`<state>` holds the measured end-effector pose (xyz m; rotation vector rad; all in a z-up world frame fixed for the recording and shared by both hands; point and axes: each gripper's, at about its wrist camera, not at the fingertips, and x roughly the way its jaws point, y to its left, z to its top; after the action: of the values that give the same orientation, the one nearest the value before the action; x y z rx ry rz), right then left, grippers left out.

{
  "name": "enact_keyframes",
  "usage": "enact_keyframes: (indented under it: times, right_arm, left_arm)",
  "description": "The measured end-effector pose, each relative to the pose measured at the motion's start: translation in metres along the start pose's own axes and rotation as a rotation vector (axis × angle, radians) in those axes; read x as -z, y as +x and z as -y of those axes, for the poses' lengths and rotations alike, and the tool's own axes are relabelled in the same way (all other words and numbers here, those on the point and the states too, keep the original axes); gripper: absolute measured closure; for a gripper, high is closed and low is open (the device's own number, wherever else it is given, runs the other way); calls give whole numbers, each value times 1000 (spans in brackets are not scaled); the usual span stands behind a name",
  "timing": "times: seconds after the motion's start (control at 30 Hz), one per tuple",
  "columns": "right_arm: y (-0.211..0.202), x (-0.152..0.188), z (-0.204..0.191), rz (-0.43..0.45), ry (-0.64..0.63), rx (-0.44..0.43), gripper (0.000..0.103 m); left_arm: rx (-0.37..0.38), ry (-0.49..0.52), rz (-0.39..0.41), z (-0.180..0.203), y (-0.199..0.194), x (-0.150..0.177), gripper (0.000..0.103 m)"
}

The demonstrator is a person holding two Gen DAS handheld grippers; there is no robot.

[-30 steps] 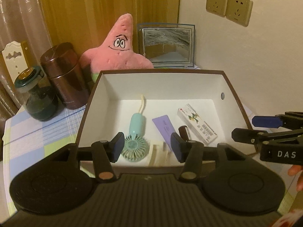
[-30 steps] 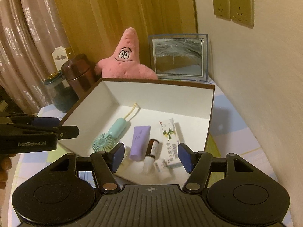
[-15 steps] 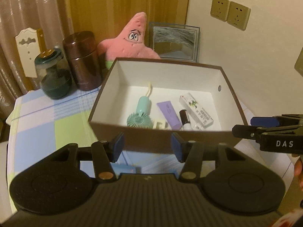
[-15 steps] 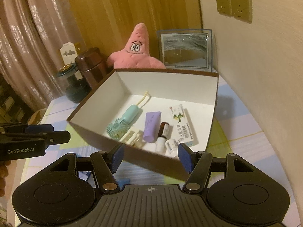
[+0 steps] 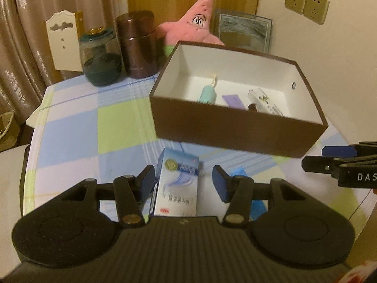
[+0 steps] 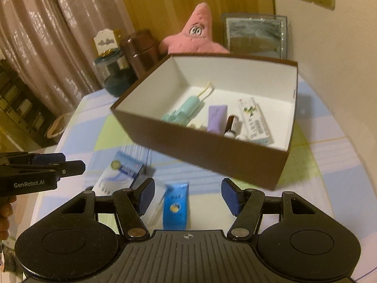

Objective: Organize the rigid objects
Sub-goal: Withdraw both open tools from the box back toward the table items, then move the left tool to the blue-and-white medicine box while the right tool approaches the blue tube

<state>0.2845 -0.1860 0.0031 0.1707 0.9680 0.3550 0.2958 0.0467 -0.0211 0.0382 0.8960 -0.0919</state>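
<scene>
A brown box [image 5: 235, 129] [image 6: 212, 155] with a white inside stands on the checked tablecloth. It holds a mint hand fan [image 6: 188, 108], a purple tube [image 6: 216, 118], a small brown bottle [image 6: 232, 125] and a white carton [image 6: 254, 120]. A white-blue carton [image 5: 179, 184] [image 6: 122, 172] lies in front of the box, between the fingers of my open left gripper [image 5: 183, 184]. A blue packet [image 6: 176, 207] [image 5: 238, 172] lies beside it, between the fingers of my open right gripper [image 6: 188, 195]. Neither gripper touches anything.
Behind the box stand a pink starfish plush [image 5: 195, 30], a framed picture [image 5: 245, 33], a brown canister [image 5: 139, 44] and a dark glass jar [image 5: 101, 59]. A wall with sockets [image 5: 306, 4] is at the right. The table edge [image 5: 28, 155] is at the left.
Both grippers have pulled back from over the box and away from it. The white-blue carton and the blue packet in front of the box have come into view.
</scene>
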Motion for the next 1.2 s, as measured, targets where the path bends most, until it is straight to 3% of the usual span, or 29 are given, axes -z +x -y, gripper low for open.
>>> enact_keyframes:
  times: [0.6, 1.2]
  right_arm:
    - [23, 37, -37, -101, -29, -62, 40]
    - [67, 45, -34, -179, 6, -13, 40]
  left_arm:
    - [-14, 7, -58, -7, -2, 47, 52]
    - [0, 115, -78, -5, 37, 62, 48]
